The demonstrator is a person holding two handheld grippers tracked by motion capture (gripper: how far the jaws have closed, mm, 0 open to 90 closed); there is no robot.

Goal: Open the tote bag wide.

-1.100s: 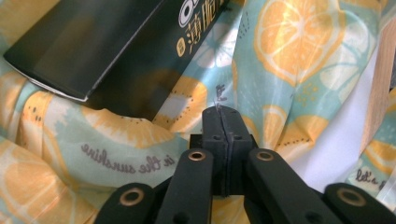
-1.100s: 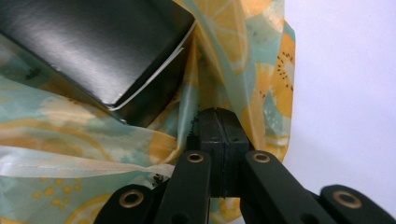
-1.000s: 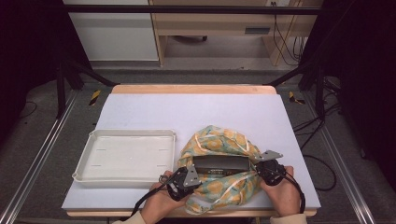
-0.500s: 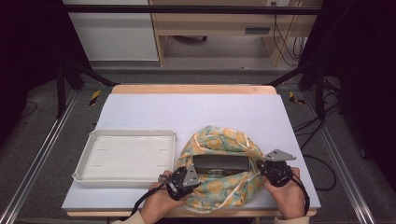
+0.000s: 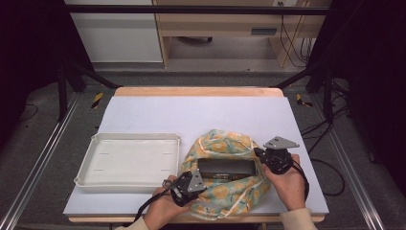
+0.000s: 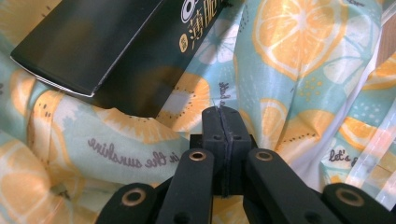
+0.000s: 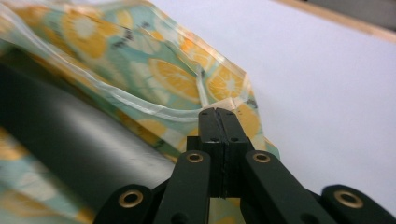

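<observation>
A drawstring cloth bag [image 5: 225,194] printed with orange slices lies at the table's near edge. A black box [image 5: 226,168] rests in its open mouth. My left gripper [image 5: 197,177] is at the bag's near left rim, its jaws shut on a pinch of the bag's fabric [image 6: 289,70], with the black box [image 6: 93,42] just beyond my left gripper [image 6: 222,112]. My right gripper [image 5: 258,153] is at the bag's right rim. In the right gripper view my right gripper [image 7: 218,112] is shut on the bag's raised edge [image 7: 168,70], beside the dark box [image 7: 56,126].
An empty white tray [image 5: 95,140] sits left of the bag. The pale blue table top [image 5: 201,110] stretches bare behind the bag, to a wooden far edge. Metal rails and cables run along the floor on both sides.
My right gripper has risen and shifted slightly right, lifting the bag's right rim with it. The left gripper and the box have stayed put.
</observation>
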